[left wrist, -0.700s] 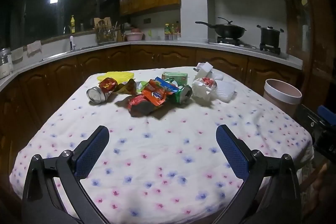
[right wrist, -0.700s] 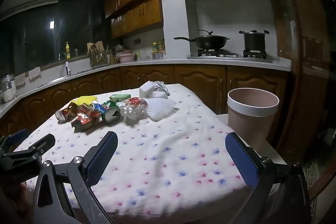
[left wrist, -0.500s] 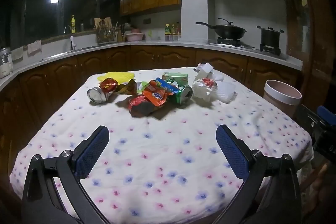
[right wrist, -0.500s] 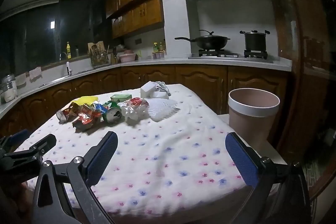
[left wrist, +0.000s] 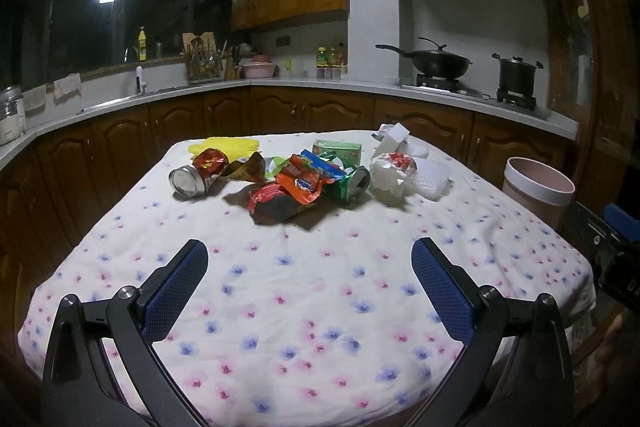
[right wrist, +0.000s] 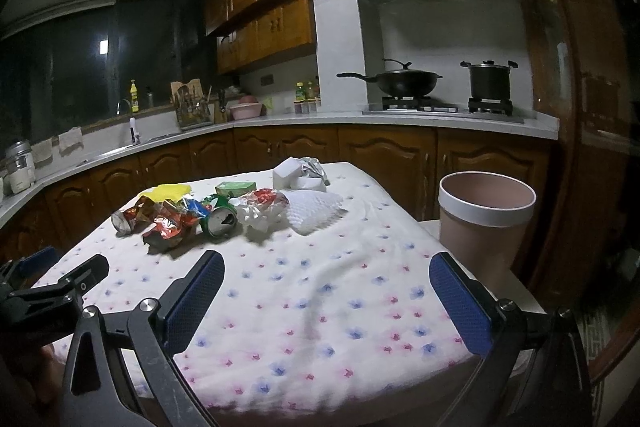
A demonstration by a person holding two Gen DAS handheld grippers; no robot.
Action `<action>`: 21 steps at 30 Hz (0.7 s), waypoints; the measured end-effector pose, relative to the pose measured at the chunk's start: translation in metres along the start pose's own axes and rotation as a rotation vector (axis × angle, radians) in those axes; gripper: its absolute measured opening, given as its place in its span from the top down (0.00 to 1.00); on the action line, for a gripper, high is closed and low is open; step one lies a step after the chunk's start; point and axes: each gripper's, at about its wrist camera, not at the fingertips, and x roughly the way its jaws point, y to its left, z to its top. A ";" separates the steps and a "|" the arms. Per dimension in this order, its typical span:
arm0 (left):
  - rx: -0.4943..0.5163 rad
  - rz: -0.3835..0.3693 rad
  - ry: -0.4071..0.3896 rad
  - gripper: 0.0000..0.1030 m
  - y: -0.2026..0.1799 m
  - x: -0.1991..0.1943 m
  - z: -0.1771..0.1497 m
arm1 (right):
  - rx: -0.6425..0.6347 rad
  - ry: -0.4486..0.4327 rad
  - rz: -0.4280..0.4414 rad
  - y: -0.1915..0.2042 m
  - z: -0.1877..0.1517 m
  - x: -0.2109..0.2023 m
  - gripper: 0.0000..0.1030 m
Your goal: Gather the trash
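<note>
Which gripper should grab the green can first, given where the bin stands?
Right gripper, probably: the bin stands on its side and the green can lies ahead. Both are open and empty.

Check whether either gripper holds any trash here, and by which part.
Nothing is held. The left gripper and right gripper are both open over the tablecloth, short of the pile of wrappers and cans.

From my left wrist view, the orange snack wrapper (left wrist: 302, 185) in the middle of the pile carries a blue oval logo; its lettering is too small and blurred to read with certainty. The green carton (left wrist: 337, 149) on the far side shows print I cannot make out. No other text is legible.
</note>
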 end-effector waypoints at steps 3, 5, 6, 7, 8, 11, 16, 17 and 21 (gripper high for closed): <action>-0.002 0.001 0.000 0.00 0.000 0.000 0.000 | -0.005 -0.003 0.002 0.003 0.000 0.000 0.00; -0.004 -0.004 0.000 0.00 0.001 0.000 0.000 | -0.012 0.002 0.006 0.001 0.002 -0.003 0.00; -0.004 -0.002 0.000 0.00 0.001 0.000 0.000 | -0.013 0.004 0.008 0.001 0.003 -0.003 0.00; -0.003 0.001 -0.001 0.00 0.001 0.000 0.000 | -0.014 0.009 0.010 0.001 0.003 -0.003 0.00; -0.003 -0.002 -0.001 0.00 0.001 0.000 0.000 | -0.012 0.013 0.011 0.001 0.003 -0.002 0.00; -0.006 -0.002 0.001 0.00 0.001 -0.001 0.000 | -0.015 -0.048 0.014 0.001 0.002 -0.004 0.00; -0.005 -0.004 0.001 0.00 0.001 -0.001 0.000 | -0.021 -0.054 0.014 0.002 0.002 -0.004 0.00; -0.006 -0.005 0.000 0.00 0.002 -0.001 0.000 | -0.020 -0.055 0.014 0.002 0.002 -0.004 0.00; -0.007 -0.007 0.002 0.00 0.003 0.000 0.000 | -0.011 -0.092 0.021 0.002 0.002 -0.004 0.00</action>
